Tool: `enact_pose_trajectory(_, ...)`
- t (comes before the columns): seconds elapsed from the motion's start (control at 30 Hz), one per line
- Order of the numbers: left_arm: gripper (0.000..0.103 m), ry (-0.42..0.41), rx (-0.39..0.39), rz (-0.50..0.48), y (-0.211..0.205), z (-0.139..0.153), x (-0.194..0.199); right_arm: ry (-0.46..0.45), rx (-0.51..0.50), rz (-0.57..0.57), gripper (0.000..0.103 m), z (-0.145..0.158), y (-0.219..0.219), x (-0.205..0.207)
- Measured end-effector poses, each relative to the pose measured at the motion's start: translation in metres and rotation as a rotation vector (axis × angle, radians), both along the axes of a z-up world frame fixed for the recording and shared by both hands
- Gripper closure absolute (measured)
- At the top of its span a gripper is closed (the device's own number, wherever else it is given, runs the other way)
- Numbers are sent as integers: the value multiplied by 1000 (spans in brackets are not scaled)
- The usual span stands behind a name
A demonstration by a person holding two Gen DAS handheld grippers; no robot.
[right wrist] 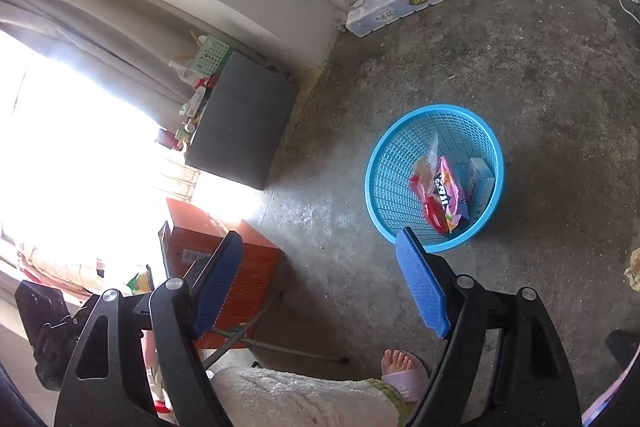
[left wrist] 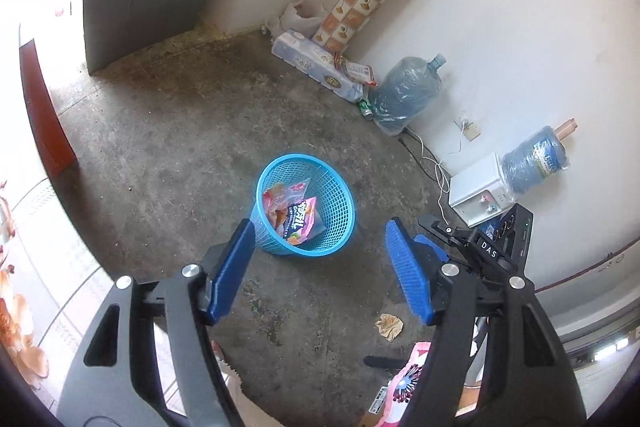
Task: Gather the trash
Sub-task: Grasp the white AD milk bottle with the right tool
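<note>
Nearest, low in the left wrist view: left hand-held gripper (left wrist: pixel 320 271) spread wide, nothing between the blue pads. Same for the right hand-held gripper (right wrist: pixel 318 283), wide and empty. Just beyond the left pads, lower right of centre, a crumpled paper scrap (left wrist: pixel 389 325) on the concrete floor (left wrist: pixel 192 131), likely the next pick. Best approached from above, pads straddling the wad, closing gently. Farther, mid-frame: blue mesh basket (left wrist: pixel 336 187) upright, already holding a pink snack wrapper (left wrist: pixel 298 223). Release only when squarely over the rim.
</note>
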State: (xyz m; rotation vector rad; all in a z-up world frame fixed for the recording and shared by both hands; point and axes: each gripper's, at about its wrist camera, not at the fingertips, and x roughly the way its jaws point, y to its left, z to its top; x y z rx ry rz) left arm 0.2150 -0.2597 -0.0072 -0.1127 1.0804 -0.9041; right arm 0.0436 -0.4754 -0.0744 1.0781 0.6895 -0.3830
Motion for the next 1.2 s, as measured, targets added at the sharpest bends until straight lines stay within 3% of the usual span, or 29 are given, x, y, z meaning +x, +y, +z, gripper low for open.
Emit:
enact_pose_trajectory(0.27, 32, -118, -18, 126, 146, 41, -48, -46, -29, 257, 23, 51, 94, 29)
enact_pose_trajectory(0.43, 30, -184, -31, 354, 273, 53, -76, -82, 36, 483, 23, 61, 180, 66)
enact_pose_trajectory(0.57, 28, -230, 27, 575, 362, 48, -109, -85, 94, 685, 23, 63, 262, 97)
enact_pose_trajectory(0.73, 28, -148, 7, 729, 444, 15, -137, -53, 167, 918, 23, 58, 368, 130)
enact_pose_trajectory(0.93, 28, -55, -42, 732, 473, -20, -156, 62, 228, 1018, 23, 35, 455, 151)
enact_pose_trajectory(1.2, 28, 5, -181, 569, 468, -32, -160, 186, 247, 1022, 21, 16, 503, 161)
